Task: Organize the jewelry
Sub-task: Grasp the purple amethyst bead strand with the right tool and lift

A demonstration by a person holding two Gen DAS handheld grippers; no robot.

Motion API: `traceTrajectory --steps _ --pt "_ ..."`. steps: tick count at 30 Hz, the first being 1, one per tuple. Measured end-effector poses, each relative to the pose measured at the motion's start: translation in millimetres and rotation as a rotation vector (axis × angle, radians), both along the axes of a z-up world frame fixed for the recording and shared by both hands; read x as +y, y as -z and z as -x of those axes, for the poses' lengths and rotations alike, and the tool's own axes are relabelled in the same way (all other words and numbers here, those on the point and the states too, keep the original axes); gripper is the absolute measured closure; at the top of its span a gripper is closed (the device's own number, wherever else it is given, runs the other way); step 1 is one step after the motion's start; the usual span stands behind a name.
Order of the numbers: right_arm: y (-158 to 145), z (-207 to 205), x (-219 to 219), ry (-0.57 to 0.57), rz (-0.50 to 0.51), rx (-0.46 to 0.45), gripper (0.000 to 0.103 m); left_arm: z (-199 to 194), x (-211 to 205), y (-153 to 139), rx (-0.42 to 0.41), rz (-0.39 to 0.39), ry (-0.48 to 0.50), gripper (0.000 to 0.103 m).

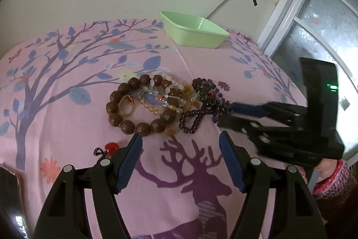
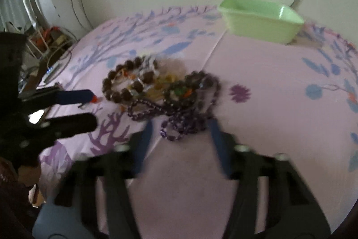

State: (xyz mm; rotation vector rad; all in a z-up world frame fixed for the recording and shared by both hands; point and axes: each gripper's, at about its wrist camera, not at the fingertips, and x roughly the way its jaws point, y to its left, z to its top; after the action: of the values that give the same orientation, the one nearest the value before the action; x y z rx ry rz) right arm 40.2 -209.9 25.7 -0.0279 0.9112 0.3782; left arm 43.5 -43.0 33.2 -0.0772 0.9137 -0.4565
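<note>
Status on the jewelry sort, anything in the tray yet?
Nothing looks done: the green tray shows no jewelry inside. In hand: right tongs are open around the purple beads, not gripping. Left tongs are open. The whole pile remains.

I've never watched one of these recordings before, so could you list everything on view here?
Brown bead bracelet: one, dark brown, left side of the jewelry pile.
Purple bead strand: one tangled strand, dark purple, right side of the pile.
Clear and amber beads: several pieces, count unclear, middle of the pile.
Red pendant: one, red, apart from the pile, by the left gripper.
Tray: one, pale green, far end of the table.
Tablecloth: one, pink with purple deer and trees.
Left gripper: black, blue pads, open, just short of the pile.
Right gripper: same colours, open, at the purple strand.
</note>
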Motion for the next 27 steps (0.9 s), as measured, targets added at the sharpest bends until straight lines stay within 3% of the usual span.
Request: traceTrajectory --steps 1,11,18,19,21,27 --pt "0 0 -4 0.006 -0.013 0.009 0.094 1 -1 0 0.000 -0.002 -0.001 0.059" --pt "-27 60 -103 0.238 -0.095 -0.047 0.094 5 -38 1 -0.016 -0.048 0.076 0.059" --pt "-29 87 -147 0.341 -0.139 -0.056 0.093 10 -73 -2 -0.030 -0.073 0.141 0.059" --pt "-28 89 -151 0.353 -0.141 -0.048 0.091 11 -80 -4 -0.036 -0.077 0.161 0.059" --pt "-28 96 -164 0.408 -0.151 -0.066 0.064 12 -93 -6 -0.047 -0.089 0.200 0.059" --pt "-27 113 -185 0.440 -0.186 -0.080 0.064 7 -135 0 -0.021 -0.121 0.297 0.059"
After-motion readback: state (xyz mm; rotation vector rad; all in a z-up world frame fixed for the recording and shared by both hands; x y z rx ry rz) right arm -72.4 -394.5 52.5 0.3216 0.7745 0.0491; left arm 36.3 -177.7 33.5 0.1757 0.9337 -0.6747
